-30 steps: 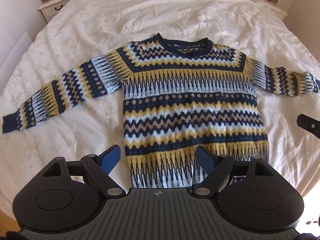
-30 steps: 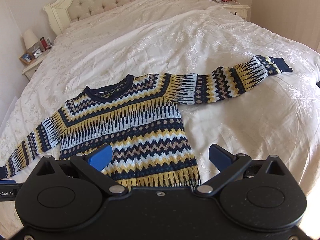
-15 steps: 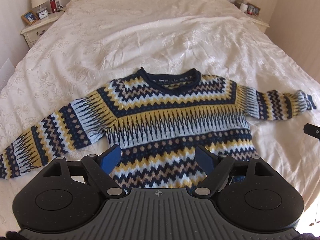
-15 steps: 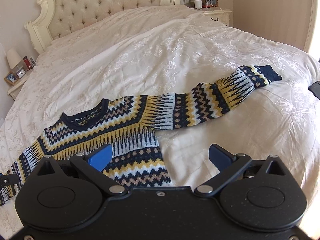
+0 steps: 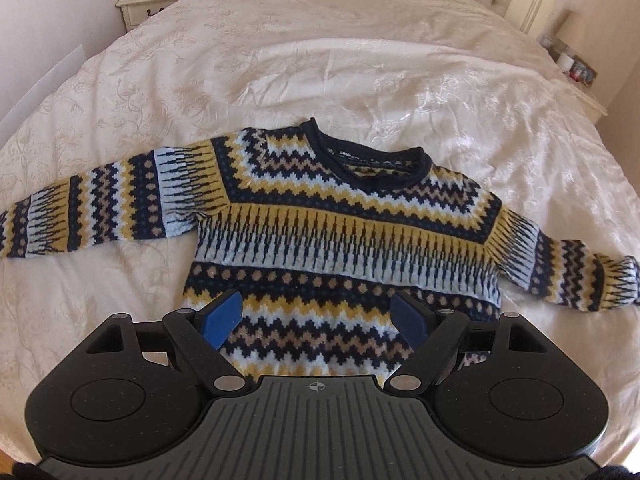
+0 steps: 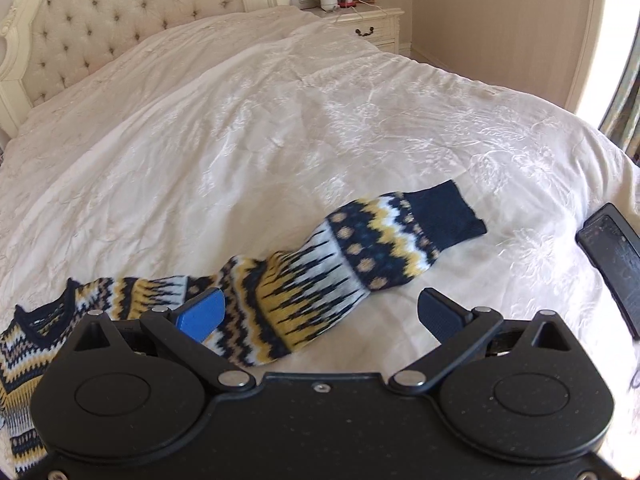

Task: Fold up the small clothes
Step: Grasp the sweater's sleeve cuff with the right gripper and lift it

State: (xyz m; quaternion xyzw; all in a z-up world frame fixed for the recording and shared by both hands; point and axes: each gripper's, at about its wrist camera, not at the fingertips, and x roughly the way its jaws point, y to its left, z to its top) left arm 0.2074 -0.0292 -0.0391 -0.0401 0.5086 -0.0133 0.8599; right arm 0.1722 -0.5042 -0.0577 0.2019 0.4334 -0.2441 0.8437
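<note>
Knitted in navy, mustard, pale blue and tan zigzag bands, the small patterned wool sweater lies front-up and flat on the cream embroidered bedspread, neck toward the tufted headboard and both sleeves stretched straight out. That spread looks deliberate to me: laid open like this, each sleeve can be turned inward over the body before the body itself is doubled.

Left tongs hang over the near part of the sweater's body, blue pads wide apart and gripping nothing. Right tongs hover above the right sleeve, around its middle stretch, likewise parted and empty, with the navy ribbed cuff lying farther out toward the right. My guess is that the sleeve is the first thing to be picked up, and no fold has been made yet.

A flat dark phone-like slab rests on the bedspread well to the right of the cuff; its far end runs out of sight. Each tongs' black housing covers the sweater's hem, so I cannot tell whether it lies smooth. From the left wrist view the left sleeve's cuff is cut off at the edge. Whether either tongs touches the knit is hard to judge. Small items on the white bedside cabinets are too small to make out.
</note>
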